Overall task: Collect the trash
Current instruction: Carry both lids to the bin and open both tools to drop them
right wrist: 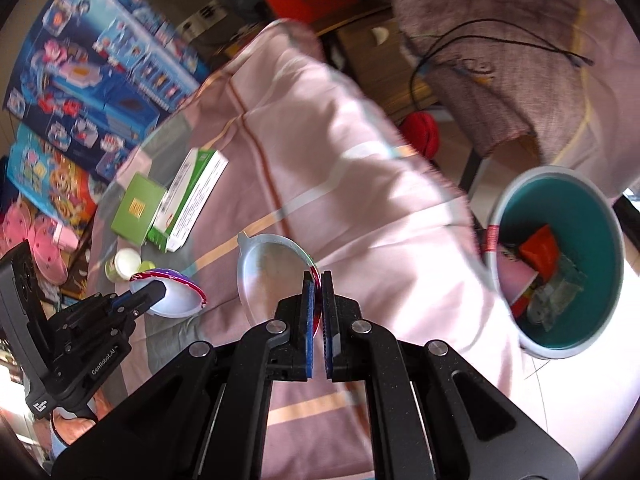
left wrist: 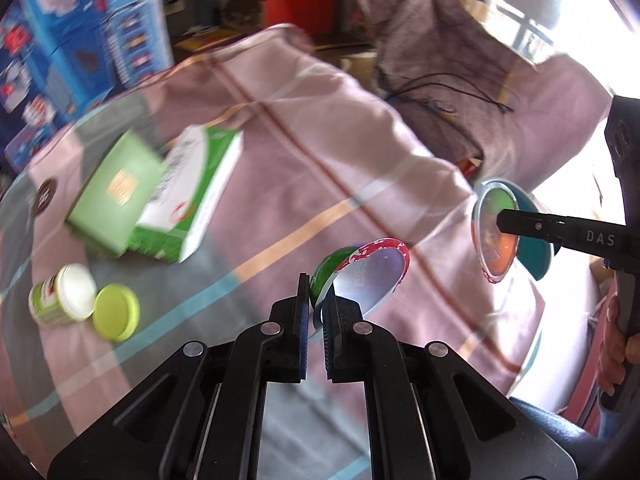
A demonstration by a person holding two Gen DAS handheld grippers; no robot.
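Note:
My left gripper [left wrist: 316,300] is shut on the edge of a round foil lid [left wrist: 372,276] with a red rim, a silvery-purple face and a green back. It shows again in the right wrist view, where the left gripper [right wrist: 156,290] holds the same lid [right wrist: 176,296] above the table. My right gripper [right wrist: 317,280] is shut on the rim of a clear round lid [right wrist: 268,272]. From the left wrist view, the right gripper [left wrist: 504,220] holds that clear lid [left wrist: 494,248] in front of the teal bin [left wrist: 540,256]. The bin [right wrist: 592,208] stands to the right and holds red and pink scraps.
On the glass-topped table with its pink striped cloth [left wrist: 320,152] lie a green box [left wrist: 116,192], a white-and-green box [left wrist: 192,192], a small white jar [left wrist: 64,300] and a yellow-green cap [left wrist: 116,312]. Blue toy boxes [right wrist: 100,60] stand behind. A grey cloth with a black cable [right wrist: 500,60] lies far right.

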